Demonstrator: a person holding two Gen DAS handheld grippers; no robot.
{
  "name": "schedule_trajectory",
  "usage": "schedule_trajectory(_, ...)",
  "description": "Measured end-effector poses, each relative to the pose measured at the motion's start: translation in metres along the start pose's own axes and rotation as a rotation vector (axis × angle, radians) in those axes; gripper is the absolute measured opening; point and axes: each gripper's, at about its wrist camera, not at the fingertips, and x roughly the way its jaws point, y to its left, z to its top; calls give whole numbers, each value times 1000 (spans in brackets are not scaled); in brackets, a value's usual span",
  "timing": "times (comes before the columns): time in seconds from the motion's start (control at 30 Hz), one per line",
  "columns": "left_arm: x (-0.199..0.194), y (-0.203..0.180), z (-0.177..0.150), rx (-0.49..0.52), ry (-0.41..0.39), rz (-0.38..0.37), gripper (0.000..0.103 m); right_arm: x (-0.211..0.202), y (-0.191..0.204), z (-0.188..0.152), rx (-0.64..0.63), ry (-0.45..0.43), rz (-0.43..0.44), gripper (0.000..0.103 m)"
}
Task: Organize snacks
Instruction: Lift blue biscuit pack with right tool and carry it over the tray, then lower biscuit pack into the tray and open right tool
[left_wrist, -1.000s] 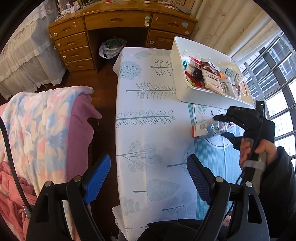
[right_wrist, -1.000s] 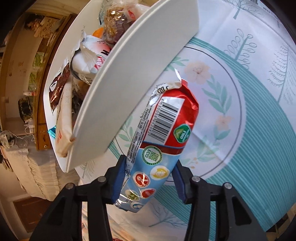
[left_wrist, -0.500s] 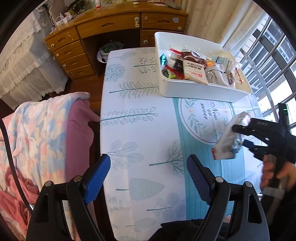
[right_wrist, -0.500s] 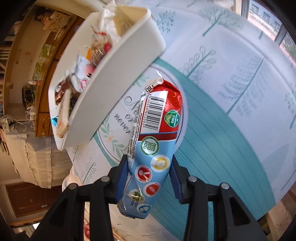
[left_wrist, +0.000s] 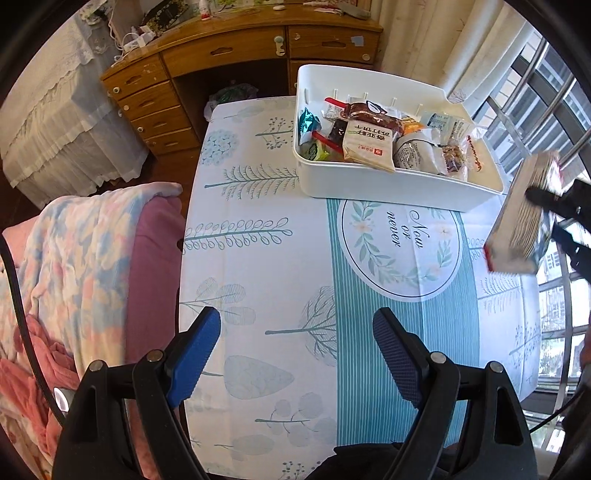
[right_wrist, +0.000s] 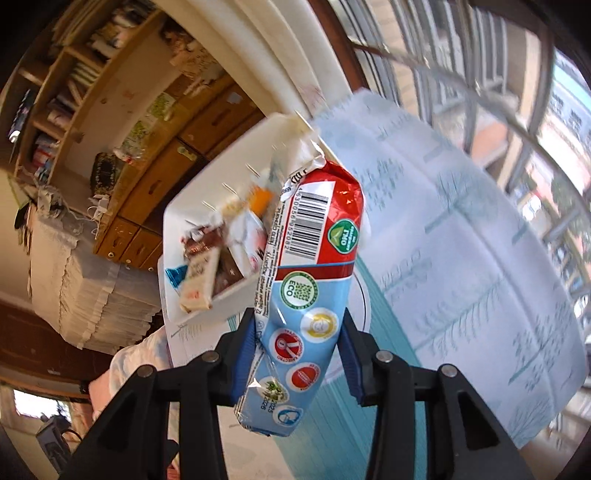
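The right gripper (right_wrist: 297, 345) was clamped on the snack packet (right_wrist: 310, 280), held above the table beside the white bin (left_wrist: 388, 188); the empty left gripper (left_wrist: 295, 350) stood apart. Next it probably needed carrying over the bin's rim.

Wooden desk (left_wrist: 229, 48) w/ drawers behind table, pastel blanket (left_wrist: 74, 258) at left, window bars (left_wrist: 554, 92) right.

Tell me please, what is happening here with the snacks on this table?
A person is sorting snacks with hand-held tongs. The right tongs are shut on a red and blue snack packet, held in the air above the table, near the white bin. The bin already holds many snack packets. The left tongs are open and empty above the patterned tablecloth. The packet is not yet in the bin.
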Motion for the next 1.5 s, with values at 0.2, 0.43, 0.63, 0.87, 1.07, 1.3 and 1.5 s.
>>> schedule_trajectory(0.2,2,0,-3,-76,-10,22,84,5,18,35,-149,-76,5,42)
schedule_trajectory(0.43,1,4,-7,-123,-44,23,84,40,34,56,-318,-140,-42,42)
schedule_trajectory(0.63,1,15,-10,-191,-80,38,84,72,40,65,-370,-121,-45,44)
schedule_trajectory(0.87,-7,24,-15,-227,-103,38,84,61,56,62,-427,-174,-40,75)
schedule_trajectory(1.07,-28,30,-30,-214,-152,14,84,31,66,36,-466,-178,-53,86)
schedule_trajectory(1.3,-72,42,-65,-161,-233,-53,88,-24,57,-33,-449,-171,-82,94)
schedule_trajectory(1.5,-104,46,-101,-97,-243,-117,96,-64,39,-108,-434,-119,-124,97)
